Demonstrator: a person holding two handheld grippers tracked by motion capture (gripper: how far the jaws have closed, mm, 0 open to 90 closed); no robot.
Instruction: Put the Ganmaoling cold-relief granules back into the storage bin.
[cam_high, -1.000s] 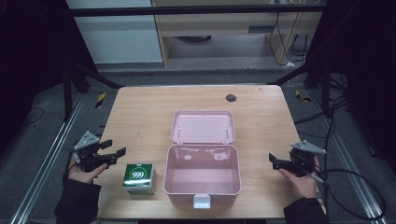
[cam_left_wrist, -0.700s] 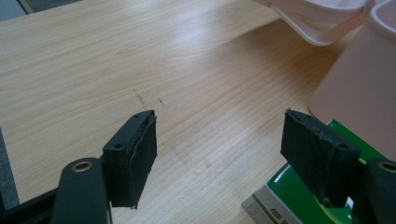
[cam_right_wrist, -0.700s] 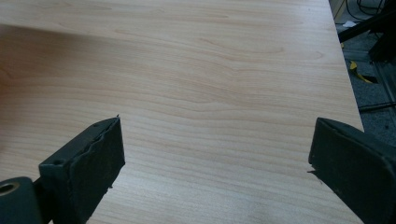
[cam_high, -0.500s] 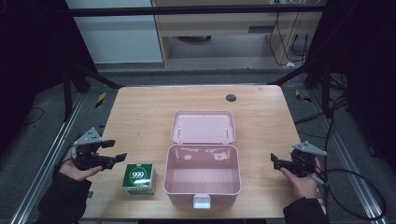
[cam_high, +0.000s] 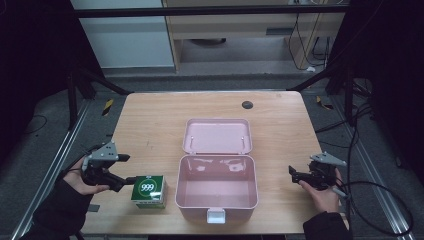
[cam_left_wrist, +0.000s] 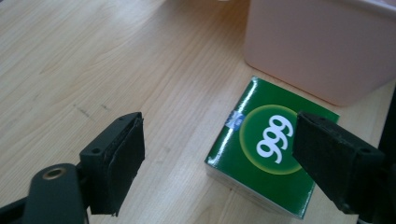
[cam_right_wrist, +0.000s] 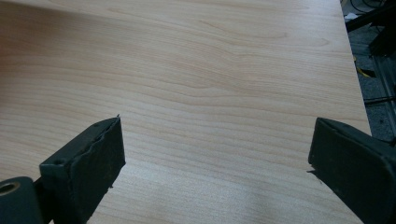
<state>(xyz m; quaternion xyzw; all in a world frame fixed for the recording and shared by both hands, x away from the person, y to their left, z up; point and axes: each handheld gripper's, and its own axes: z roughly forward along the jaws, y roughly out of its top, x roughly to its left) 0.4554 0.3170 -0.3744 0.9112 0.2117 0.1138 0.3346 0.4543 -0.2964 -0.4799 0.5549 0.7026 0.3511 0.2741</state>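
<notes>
A small green box (cam_high: 148, 190) sits on the wooden table (cam_high: 150, 125). Its top has a round green badge with "999" in big white numbers. There is a tiny blue and white mark next to the badge, but it is too small to read.

The green box is just beside a pink box (cam_high: 216, 192) with its lid (cam_high: 217, 135) open. From the pink box, the green one is at 9 o'clock. A small dark round spot (cam_high: 247, 105) is on the table at 12 o'clock, far from both.

The left gripper (cam_high: 131, 169) is at 9 o'clock from the green box. Its jaws are wide apart and hold nothing. In the left gripper view, the green box (cam_left_wrist: 268, 147) lies between the jaw tips and beyond them. I cannot tell if the lower jaw touches it.

The right gripper (cam_high: 291, 172) is at 3 o'clock from the pink box, near the table edge. Its jaws are wide apart too, with bare wood between them.
</notes>
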